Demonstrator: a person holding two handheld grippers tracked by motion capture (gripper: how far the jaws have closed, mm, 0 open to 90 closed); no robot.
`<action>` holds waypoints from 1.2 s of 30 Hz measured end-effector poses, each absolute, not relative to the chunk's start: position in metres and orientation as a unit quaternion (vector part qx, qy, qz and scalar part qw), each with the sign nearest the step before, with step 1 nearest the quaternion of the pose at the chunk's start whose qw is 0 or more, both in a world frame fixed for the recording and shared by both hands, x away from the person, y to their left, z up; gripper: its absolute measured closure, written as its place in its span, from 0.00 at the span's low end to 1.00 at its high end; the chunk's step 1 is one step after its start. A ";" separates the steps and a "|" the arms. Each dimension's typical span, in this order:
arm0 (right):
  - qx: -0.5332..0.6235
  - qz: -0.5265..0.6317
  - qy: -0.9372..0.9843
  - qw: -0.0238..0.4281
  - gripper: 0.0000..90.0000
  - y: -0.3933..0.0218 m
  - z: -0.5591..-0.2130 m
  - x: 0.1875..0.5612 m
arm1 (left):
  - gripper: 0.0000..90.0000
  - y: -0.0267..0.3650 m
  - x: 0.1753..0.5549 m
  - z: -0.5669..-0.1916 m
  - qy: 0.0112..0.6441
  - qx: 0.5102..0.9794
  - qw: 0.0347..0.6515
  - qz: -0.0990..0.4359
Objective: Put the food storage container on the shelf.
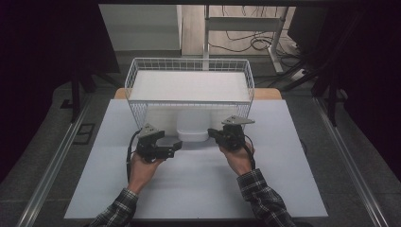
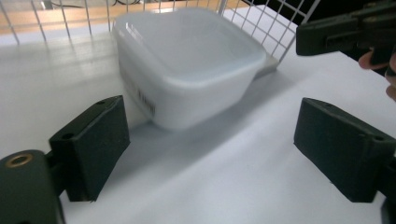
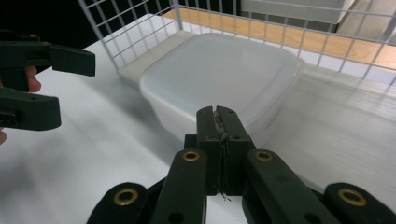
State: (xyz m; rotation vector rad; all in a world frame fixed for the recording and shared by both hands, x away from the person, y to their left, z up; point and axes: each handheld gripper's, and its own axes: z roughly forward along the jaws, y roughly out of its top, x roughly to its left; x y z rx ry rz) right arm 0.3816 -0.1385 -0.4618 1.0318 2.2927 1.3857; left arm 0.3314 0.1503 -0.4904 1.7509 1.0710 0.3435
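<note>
A white translucent plastic container [image 1: 192, 128] with a lid stands on the table, close against the near side of a white wire basket [image 1: 189, 60]. My left gripper [image 1: 172, 144] lies just left of the container, open, its jaws wide apart with nothing between them. In the left gripper view the container [image 2: 187, 60] sits beyond the open jaws of my left gripper [image 2: 210, 149]. My right gripper [image 1: 211, 134] is at the container's right side, shut with nothing held. In the right gripper view my right gripper [image 3: 219, 114] has its pads together just short of the container [image 3: 219, 74].
The table is covered by a white sheet [image 1: 203, 179] with free room toward the person. A white board lies in the basket, whose wire wall [image 3: 130, 23] rises behind the container. Dark floor and metal rails flank the table. Cables lie on the floor at the back.
</note>
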 end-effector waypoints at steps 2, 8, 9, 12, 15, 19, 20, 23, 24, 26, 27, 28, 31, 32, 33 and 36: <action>0.349 0.477 0.795 0.133 0.98 -0.138 -0.463 0.378 | 0.10 0.156 0.322 -0.494 0.443 0.726 0.508 0.139; 0.334 0.474 0.805 0.125 0.98 -0.140 -0.466 0.367 | 0.06 0.163 0.304 -0.501 0.435 0.738 0.490 0.159; 0.334 0.474 0.805 0.125 0.98 -0.140 -0.466 0.367 | 0.06 0.163 0.299 -0.502 0.432 0.741 0.485 0.167; 0.327 0.473 0.810 0.119 0.97 -0.142 -0.468 0.361 | 0.04 0.165 0.283 -0.508 0.421 0.754 0.469 0.187; 0.323 0.471 0.813 0.117 0.97 -0.142 -0.470 0.359 | 0.03 0.165 0.275 -0.511 0.416 0.761 0.457 0.198; 0.321 0.463 0.819 0.112 0.97 -0.141 -0.476 0.358 | 0.02 0.168 0.260 -0.518 0.407 0.774 0.437 0.210; 0.323 0.462 0.819 0.108 0.97 -0.141 -0.478 0.358 | 0.02 0.169 0.257 -0.519 0.405 0.777 0.433 0.211; 0.321 0.461 0.821 0.103 0.96 -0.139 -0.481 0.357 | 0.01 0.173 0.247 -0.521 0.406 0.776 0.434 0.211; 0.320 0.461 0.821 0.101 0.96 -0.138 -0.482 0.357 | 0.01 0.174 0.244 -0.521 0.407 0.775 0.434 0.211; 0.317 0.459 0.825 0.096 0.96 -0.134 -0.484 0.358 | 0.01 0.180 0.237 -0.522 0.407 0.773 0.436 0.219; 0.317 0.459 0.825 0.096 0.96 -0.134 -0.484 0.358 | 0.01 0.180 0.237 -0.522 0.407 0.773 0.436 0.219; 0.310 0.455 0.829 0.094 0.96 -0.130 -0.487 0.358 | 0.01 0.184 0.234 -0.522 0.406 0.770 0.438 0.222; 0.303 0.451 0.834 0.100 0.96 -0.126 -0.489 0.358 | 0.01 0.187 0.232 -0.522 0.409 0.769 0.439 0.223; 0.300 0.452 0.834 0.098 0.96 -0.122 -0.490 0.360 | 0.01 0.189 0.231 -0.523 0.412 0.767 0.441 0.218; 0.299 0.452 0.835 0.098 0.96 -0.120 -0.491 0.361 | 0.01 0.189 0.232 -0.524 0.414 0.766 0.442 0.216; 0.300 0.449 0.836 0.100 0.96 -0.113 -0.494 0.366 | 0.01 0.189 0.233 -0.525 0.415 0.765 0.444 0.214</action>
